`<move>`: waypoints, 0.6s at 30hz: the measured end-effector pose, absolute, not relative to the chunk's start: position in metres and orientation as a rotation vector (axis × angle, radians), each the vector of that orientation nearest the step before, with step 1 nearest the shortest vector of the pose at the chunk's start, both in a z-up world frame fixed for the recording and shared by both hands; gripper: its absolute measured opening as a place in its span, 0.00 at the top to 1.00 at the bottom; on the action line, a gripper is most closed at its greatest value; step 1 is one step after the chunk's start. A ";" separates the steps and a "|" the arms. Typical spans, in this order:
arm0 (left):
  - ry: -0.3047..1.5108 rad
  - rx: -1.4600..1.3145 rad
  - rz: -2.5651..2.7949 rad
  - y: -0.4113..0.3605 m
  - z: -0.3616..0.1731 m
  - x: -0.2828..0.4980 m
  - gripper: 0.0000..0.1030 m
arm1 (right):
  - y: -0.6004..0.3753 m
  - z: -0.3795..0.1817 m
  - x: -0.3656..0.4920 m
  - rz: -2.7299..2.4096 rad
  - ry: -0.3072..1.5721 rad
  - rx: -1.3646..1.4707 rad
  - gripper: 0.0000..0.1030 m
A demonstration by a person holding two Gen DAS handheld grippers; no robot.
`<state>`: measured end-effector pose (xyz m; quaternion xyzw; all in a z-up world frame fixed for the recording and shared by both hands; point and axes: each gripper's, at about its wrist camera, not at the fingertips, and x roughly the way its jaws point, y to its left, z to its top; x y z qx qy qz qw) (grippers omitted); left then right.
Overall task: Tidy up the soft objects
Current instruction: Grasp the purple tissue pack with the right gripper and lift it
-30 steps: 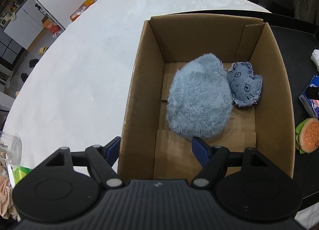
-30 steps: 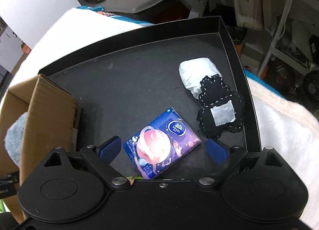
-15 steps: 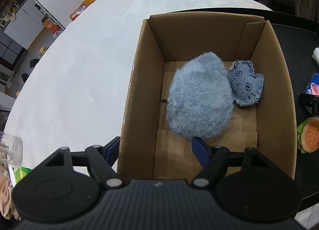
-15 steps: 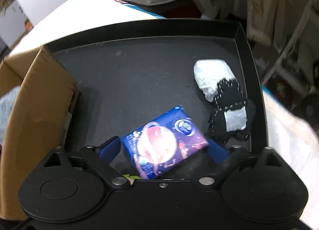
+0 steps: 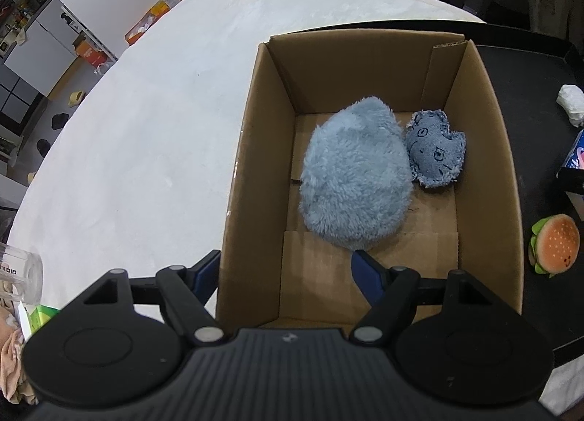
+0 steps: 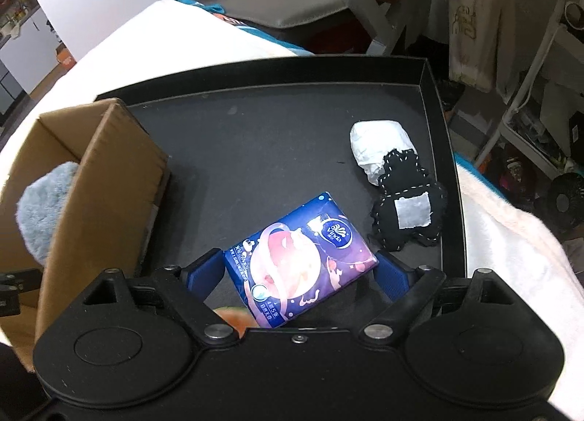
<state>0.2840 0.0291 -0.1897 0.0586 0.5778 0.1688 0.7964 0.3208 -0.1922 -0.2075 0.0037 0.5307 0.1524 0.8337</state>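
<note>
A cardboard box [image 5: 485, 150] holds a fluffy blue plush [image 5: 354, 172] and a small denim cushion [image 5: 436, 149]. My left gripper [image 5: 288, 267] is open and empty, straddling the box's near left wall. In the right wrist view my right gripper [image 6: 301, 267] is shut on a blue tissue pack [image 6: 301, 262], lifted above the black tray [image 6: 255, 150]. A black stitched cushion [image 6: 410, 211] and a white wad [image 6: 379, 147] lie on the tray. A burger plush [image 5: 554, 244] lies right of the box.
The box [image 6: 98, 180] stands at the tray's left edge on a white tablecloth [image 5: 146, 129]. A clear cup [image 5: 18, 276] sits at the near left. Shelves and clutter stand beyond the tray to the right.
My right gripper has closed on the tissue pack and lifted it off the tray, rising and pulling back. The left gripper has barely moved.
</note>
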 end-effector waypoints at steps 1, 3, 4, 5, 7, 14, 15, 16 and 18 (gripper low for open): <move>1.239 0.125 0.360 0.029 -0.189 0.283 0.27 | -0.192 -0.205 0.319 0.327 1.120 0.012 0.16; 1.233 0.123 0.357 0.030 -0.186 0.281 0.27 | -0.191 -0.198 0.317 0.336 1.108 0.023 0.16; 1.229 0.119 0.354 0.030 -0.185 0.280 0.27 | -0.191 -0.194 0.315 0.339 1.100 0.028 0.16; 1.226 0.115 0.351 0.030 -0.184 0.280 0.27 | -0.191 -0.192 0.315 0.339 1.092 0.032 0.16; 1.220 0.106 0.345 0.032 -0.182 0.279 0.27 | -0.189 -0.186 0.311 0.336 1.073 0.027 0.16; 1.211 0.077 0.320 0.038 -0.178 0.274 0.27 | -0.185 -0.164 0.304 0.352 1.013 0.000 0.16; 1.209 0.074 0.316 0.039 -0.177 0.273 0.27 | -0.184 -0.162 0.303 0.358 1.003 -0.003 0.16; 1.206 0.070 0.313 0.040 -0.176 0.273 0.27 | -0.182 -0.159 0.303 0.366 0.995 -0.006 0.16; 1.201 0.061 0.310 0.043 -0.175 0.272 0.27 | -0.178 -0.152 0.301 0.381 0.976 -0.015 0.16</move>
